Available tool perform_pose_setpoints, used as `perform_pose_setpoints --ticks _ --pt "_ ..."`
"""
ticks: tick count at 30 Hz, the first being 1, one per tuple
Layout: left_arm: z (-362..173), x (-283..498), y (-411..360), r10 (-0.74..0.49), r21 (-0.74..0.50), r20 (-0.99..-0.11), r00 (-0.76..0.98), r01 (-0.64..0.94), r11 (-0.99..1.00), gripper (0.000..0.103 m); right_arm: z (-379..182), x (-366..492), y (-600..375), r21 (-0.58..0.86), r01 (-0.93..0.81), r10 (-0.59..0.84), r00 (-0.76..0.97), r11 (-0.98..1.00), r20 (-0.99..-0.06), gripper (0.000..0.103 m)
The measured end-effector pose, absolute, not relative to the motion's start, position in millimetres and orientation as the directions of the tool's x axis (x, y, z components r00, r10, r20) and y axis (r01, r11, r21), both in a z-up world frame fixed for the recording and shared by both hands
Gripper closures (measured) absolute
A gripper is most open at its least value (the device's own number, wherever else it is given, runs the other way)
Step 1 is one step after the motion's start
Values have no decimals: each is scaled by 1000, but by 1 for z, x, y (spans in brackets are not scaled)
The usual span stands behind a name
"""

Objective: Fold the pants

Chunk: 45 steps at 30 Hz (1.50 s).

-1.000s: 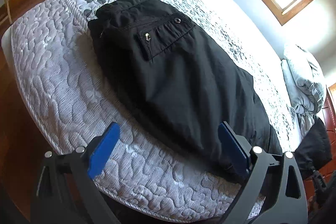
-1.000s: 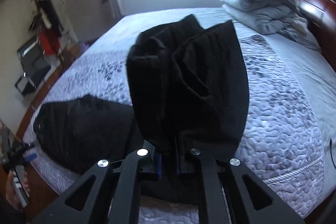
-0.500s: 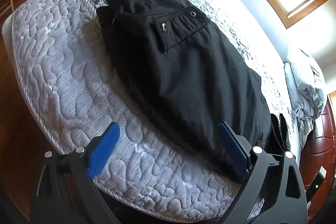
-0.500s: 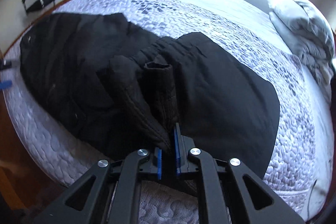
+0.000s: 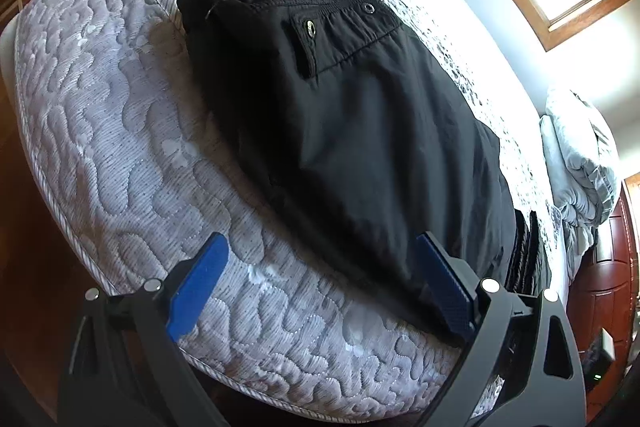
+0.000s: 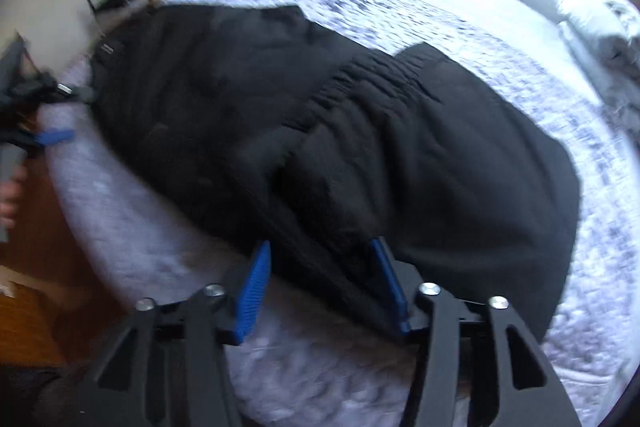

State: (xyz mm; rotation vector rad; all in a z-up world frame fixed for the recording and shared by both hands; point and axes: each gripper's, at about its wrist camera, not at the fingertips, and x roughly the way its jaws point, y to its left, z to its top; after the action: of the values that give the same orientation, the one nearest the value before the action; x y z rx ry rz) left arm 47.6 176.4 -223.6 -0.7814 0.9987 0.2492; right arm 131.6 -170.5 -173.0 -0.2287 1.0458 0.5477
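The right gripper [image 6: 322, 279] hovers over the near edge of the black pants [image 6: 340, 147], its blue jaws having just spread apart; the cloth's hem lies between them, no longer pinched. The pants lie folded over on the quilted bed [image 6: 140, 227], running from 9 o'clock toward 3 o'clock. The left gripper [image 5: 320, 287] hangs released and empty at the bed's [image 5: 120, 147] edge, the pants [image 5: 340, 127] stretching toward 12 o'clock.
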Motion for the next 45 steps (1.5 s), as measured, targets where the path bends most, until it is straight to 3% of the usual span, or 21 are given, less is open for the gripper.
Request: perform_pose_setpoints --ticks 5,12,16,20,27,42,43,45 --pt "-223 49 179 -154 -485 -824 545 -537 690 9 -153 124 -179 123 -472 354 439 873 -826 47" --pt "-225 46 183 -164 -494 -822 546 -538 683 9 -170 146 -155 -23 -443 217 483 896 -849 47" --pt "-225 46 185 -165 -495 -822 544 -542 679 9 -180 160 -158 42 -435 253 440 899 -862 81" --pt "-228 47 186 -167 -496 -824 542 -546 675 8 -165 149 -155 9 -485 272 475 875 -837 89" --pt "-234 52 181 -175 -491 -828 532 -539 684 8 -136 131 -151 31 -559 361 491 828 -793 89" --pt "-240 66 166 -169 -471 -840 516 -538 699 8 -189 128 -122 40 -614 343 384 788 -857 89" --pt "-241 66 166 -171 -472 -840 515 -538 699 8 -188 128 -123 45 -616 347 380 786 -858 88" --pt "-241 68 167 -182 -485 -835 520 -539 689 8 -184 127 -129 88 -613 374 356 786 -856 75"
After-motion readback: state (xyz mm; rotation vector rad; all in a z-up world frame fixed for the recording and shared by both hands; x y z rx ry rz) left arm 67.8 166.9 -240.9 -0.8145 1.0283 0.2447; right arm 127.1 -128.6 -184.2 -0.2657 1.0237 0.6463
